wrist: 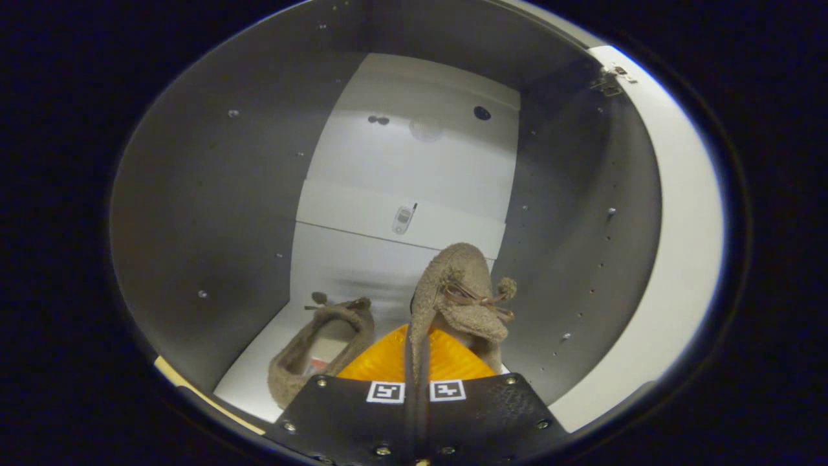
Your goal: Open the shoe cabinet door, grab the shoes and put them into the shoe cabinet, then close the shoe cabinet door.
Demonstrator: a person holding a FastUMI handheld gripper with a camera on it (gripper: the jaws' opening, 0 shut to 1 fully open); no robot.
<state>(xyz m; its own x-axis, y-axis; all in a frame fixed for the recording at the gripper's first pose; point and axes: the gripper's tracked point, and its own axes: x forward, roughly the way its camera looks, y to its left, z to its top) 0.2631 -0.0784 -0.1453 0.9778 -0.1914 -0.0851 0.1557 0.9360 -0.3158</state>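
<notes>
Two shoes inside cabinet: left shoe on floor, right shoe pinched in closed claw.

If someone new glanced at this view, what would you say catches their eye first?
Most striking is the fuzzy brown slipper pinched by its edge in the claw, hanging inside the shoe cabinet. Its twin, the second slipper, already lies on the cabinet floor just ahead of the fingers on one side. The open door stands on the other side.
</notes>
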